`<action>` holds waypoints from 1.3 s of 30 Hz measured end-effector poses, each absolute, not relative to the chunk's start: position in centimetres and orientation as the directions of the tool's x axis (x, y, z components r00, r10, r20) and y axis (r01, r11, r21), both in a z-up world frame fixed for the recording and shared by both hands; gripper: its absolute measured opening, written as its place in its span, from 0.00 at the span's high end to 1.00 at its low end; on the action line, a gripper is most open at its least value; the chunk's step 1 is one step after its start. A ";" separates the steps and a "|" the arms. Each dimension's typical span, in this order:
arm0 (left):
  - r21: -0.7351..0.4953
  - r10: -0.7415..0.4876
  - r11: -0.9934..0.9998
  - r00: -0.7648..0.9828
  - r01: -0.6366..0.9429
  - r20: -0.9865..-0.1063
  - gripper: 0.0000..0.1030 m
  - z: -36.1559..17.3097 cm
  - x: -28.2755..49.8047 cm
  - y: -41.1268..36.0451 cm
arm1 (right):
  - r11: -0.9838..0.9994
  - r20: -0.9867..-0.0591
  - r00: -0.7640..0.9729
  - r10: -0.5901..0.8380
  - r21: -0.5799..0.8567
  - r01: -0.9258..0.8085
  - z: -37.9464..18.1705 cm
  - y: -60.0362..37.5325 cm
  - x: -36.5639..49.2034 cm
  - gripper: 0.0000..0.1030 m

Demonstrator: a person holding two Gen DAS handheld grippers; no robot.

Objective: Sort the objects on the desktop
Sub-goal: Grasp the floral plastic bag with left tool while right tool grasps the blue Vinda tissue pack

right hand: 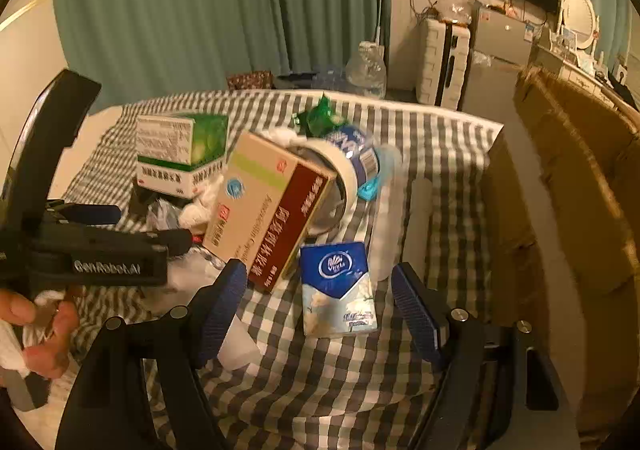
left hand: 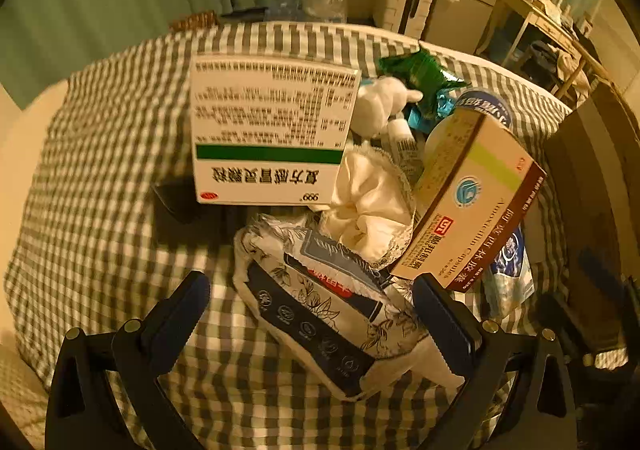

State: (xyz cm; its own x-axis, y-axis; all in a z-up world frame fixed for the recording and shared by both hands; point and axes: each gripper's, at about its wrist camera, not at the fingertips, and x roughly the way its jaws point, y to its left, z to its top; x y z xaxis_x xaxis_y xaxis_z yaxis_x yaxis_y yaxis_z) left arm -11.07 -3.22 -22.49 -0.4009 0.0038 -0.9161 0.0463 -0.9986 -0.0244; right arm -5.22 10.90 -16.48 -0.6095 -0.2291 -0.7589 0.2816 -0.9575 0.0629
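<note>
A grey-and-white checked cloth (right hand: 420, 186) covers the table in a dim room with green curtains behind. Nearest, the left gripper (left hand: 312, 314) hangs wide open astride a floral wet-wipe pack (left hand: 320, 314), pads not yet touching. The right gripper (right hand: 320, 306) stands partly open just before a blue tissue pack (right hand: 340, 282). Farther off, a maroon medicine box (right hand: 268, 206) leans on the pile beside a green-striped box (left hand: 268, 134). Best to centre on each pack, then close squarely without nudging the leaning box.

green-striped medicine box (left hand: 272, 134), tilted maroon box (left hand: 472, 202), floral tissue pack (left hand: 320, 314), heaped together
</note>
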 end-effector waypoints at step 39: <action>-0.271 0.246 -0.962 -0.308 0.040 -0.919 0.65 -25.0 -7.0 -6.1 | -0.964 -0.817 -0.539 -0.202 0.070 0.255 -23.0 11.1 -7.0 0.49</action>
State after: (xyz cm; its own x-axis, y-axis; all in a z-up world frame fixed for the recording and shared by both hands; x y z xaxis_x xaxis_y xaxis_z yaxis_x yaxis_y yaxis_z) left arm -6.98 -6.06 -24.98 -0.3078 0.2458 -0.9192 0.0405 -0.9618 -0.2707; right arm -7.01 11.13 -23.00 -0.5393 -0.2023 -0.8174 0.2549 -0.9644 0.0705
